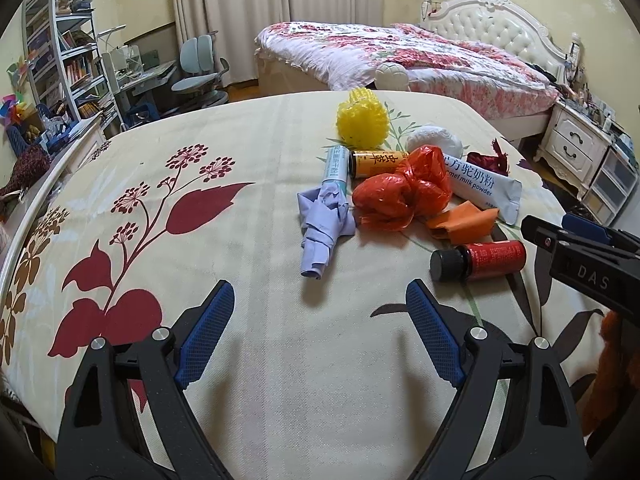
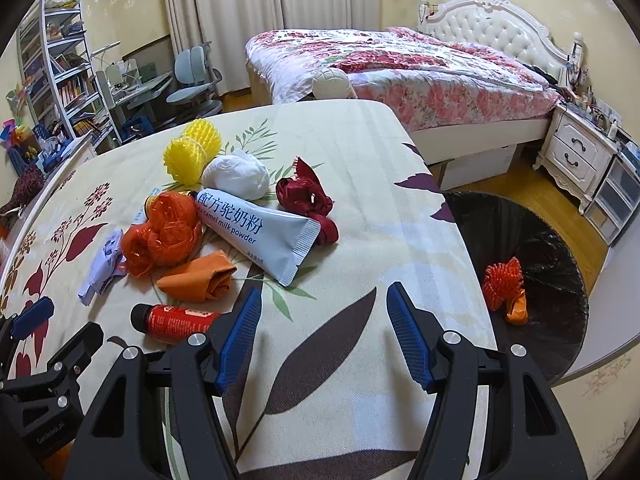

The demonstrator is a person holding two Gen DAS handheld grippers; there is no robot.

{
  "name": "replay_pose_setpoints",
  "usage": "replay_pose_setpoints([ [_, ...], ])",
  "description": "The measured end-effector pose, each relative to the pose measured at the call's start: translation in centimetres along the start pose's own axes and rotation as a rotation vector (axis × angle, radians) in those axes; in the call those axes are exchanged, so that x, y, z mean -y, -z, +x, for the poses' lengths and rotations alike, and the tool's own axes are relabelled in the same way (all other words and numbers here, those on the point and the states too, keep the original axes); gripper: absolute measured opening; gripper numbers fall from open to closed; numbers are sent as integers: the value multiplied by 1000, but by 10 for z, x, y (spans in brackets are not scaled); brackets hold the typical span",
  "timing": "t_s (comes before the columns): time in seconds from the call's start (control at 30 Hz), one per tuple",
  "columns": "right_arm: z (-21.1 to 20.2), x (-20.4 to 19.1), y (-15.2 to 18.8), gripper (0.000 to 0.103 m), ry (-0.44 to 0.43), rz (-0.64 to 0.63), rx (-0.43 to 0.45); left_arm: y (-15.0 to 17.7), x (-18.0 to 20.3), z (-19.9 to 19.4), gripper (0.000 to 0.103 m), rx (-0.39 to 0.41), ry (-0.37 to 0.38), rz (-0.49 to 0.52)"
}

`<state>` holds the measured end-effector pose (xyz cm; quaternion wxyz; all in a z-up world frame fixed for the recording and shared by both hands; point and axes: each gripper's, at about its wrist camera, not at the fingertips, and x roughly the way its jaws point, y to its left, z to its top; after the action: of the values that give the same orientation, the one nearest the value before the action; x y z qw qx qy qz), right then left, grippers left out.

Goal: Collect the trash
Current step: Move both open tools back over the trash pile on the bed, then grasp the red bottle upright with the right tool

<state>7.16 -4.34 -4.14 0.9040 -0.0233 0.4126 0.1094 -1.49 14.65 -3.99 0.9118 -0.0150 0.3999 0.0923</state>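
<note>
Right wrist view shows the right gripper point(image 2: 320, 312) with jaws apart and empty above the flowered cloth table point(image 2: 360, 152). The trash lies ahead of it and to its left: a small red bottle with black cap point(image 2: 176, 322) just beside its left finger, a folded orange paper point(image 2: 200, 276), a crumpled red-orange plastic bag point(image 2: 164, 232) and a pale blue sachet point(image 2: 260, 236) reading "camel milk powder" with Chinese characters. To its right, below the table edge, stands the black-lined bin point(image 2: 560, 264). The left gripper point(image 1: 320, 304) is also wide apart and empty, with the trash ahead. I think the round bottle may roll away if a finger pushes it, and the grippers, being near each other, may collide. The right gripper's body shows "DAS".
</note>
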Motion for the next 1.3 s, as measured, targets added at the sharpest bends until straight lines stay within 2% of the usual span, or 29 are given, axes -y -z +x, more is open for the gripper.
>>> replay_pose_setpoints([
  [0.8,-9,-61,31,66,-103,-140,-64,13,-44,-5,86,-23,-63,-67],
  [1.3,-28,-76,19,66,-109,-157,-2,20,-88,-11,85,-24,-120,-136],
])
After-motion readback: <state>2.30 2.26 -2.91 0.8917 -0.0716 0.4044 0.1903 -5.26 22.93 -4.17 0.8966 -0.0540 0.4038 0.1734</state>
